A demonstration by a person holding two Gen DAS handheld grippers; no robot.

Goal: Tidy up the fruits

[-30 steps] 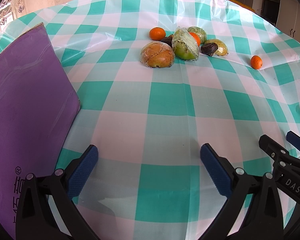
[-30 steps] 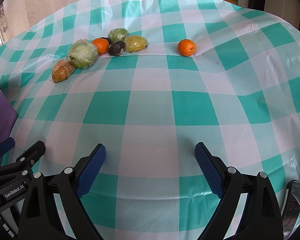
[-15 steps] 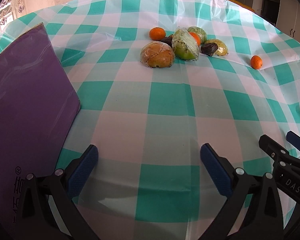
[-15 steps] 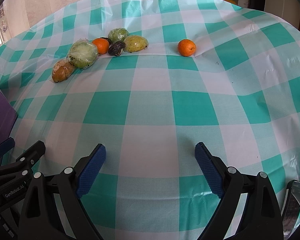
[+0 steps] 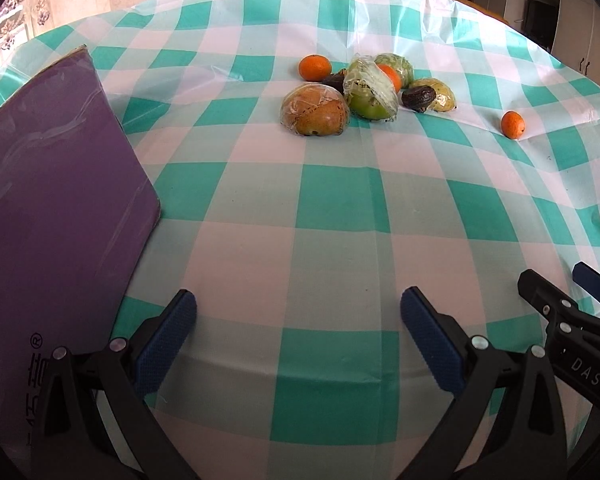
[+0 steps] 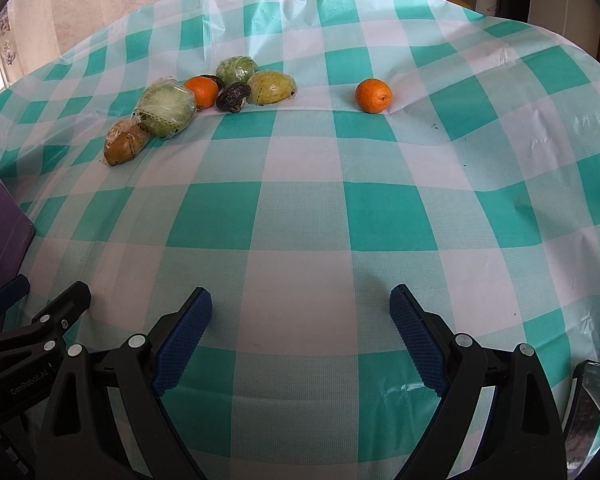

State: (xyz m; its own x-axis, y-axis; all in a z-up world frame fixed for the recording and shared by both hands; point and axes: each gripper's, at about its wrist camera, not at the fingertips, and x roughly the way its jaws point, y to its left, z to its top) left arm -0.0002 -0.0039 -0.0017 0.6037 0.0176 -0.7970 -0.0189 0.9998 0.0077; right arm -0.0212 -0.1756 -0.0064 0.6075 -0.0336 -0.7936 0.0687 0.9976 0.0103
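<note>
Fruit (image 6: 204, 100) lay heaped at the far side of the checked surface (image 6: 300, 216), one orange (image 6: 373, 95) apart to its right. Both claws, left claw (image 5: 298, 316) and right claw (image 6: 300, 314), hung released and empty near a purple board (image 5: 56, 200).

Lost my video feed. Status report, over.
Left gripper and right gripper open, empty. Fruit pile untouched; lone orange apart. Nothing in the way.

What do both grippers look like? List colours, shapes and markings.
Left gripper: black angular plastic arms, silver rivets, blue textured pads; its side reads "GenRobot.AI" in the right wrist view. Right gripper: same build, marked "DAS" in the left wrist view. No cables or sleeves visible.
</note>
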